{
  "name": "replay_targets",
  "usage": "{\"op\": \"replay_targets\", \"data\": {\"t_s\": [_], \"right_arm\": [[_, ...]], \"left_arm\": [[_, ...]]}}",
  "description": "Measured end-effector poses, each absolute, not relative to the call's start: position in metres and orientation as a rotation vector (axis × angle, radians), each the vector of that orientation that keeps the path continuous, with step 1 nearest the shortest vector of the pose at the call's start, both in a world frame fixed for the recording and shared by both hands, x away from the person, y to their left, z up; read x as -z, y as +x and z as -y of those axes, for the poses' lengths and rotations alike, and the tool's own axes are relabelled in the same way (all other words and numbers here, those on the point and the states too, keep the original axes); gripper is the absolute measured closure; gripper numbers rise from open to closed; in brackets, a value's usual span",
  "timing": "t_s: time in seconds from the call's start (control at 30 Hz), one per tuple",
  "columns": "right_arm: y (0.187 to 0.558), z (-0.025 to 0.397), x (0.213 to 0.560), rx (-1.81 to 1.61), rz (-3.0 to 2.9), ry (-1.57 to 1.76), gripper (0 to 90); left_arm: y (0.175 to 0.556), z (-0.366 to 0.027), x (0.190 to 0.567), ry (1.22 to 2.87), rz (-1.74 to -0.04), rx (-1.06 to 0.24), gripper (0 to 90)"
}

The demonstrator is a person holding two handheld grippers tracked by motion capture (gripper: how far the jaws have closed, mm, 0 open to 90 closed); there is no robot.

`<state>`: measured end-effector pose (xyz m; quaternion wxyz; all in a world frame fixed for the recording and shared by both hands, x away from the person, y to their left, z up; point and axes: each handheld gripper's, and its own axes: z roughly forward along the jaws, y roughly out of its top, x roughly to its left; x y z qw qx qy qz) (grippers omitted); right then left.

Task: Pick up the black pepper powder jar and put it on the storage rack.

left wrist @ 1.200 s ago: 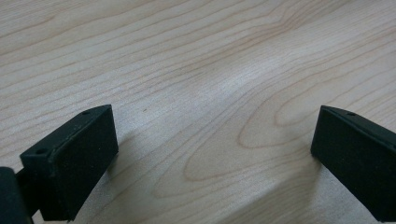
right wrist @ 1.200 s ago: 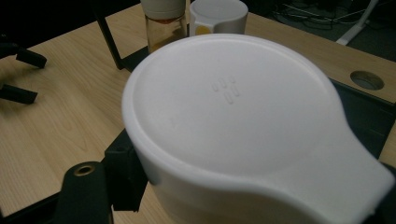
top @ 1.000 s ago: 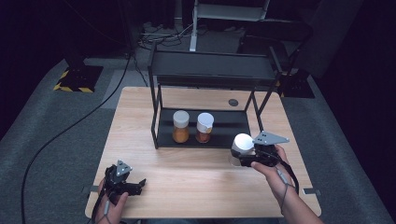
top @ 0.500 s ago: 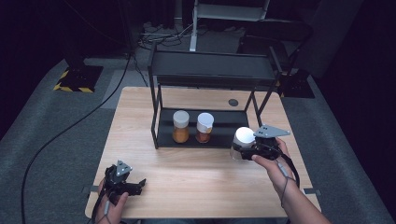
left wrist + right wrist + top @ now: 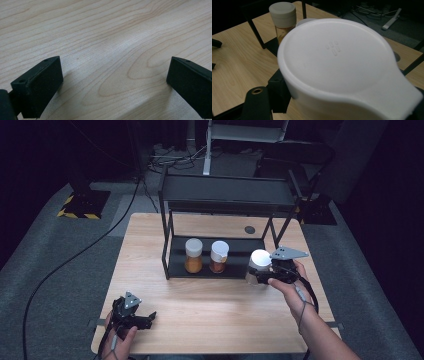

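Observation:
My right gripper (image 5: 259,278) is shut on a clear jar with a white lid (image 5: 260,260), held by the right front corner of a black two-tier rack (image 5: 226,193). In the right gripper view the white lid (image 5: 337,62) looms close between the jaws. Two white-lidded jars of orange-brown contents stand on the rack's lower shelf, one to the left (image 5: 193,255) and one to its right (image 5: 218,256). The left one (image 5: 282,17) shows beyond the held lid. My left gripper (image 5: 142,318) rests open near the table's front left, and its jaws stand wide over bare wood (image 5: 110,62).
The wooden table (image 5: 210,305) has a round cable hole (image 5: 249,229) behind the rack. The rack's right legs (image 5: 280,232) stand just behind the held jar. Cables and a stand base lie on the grey floor (image 5: 60,270) beyond the table.
My right gripper has carried the white-lidded jar a little farther from the person, closer to the rack's lower shelf. The left gripper has stayed put.

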<state>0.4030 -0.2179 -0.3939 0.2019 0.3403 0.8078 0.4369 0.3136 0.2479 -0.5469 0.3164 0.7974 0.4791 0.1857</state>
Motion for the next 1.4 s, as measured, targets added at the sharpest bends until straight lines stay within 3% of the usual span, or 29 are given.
{"op": "replay_targets", "data": {"t_s": [1.4], "right_arm": [[0.457,0.2,0.412,-1.19,-2.261,0.944,30.8]], "left_arm": [[0.314,-0.247,0.547,2.101,-1.262,-0.492,0.2]]}}
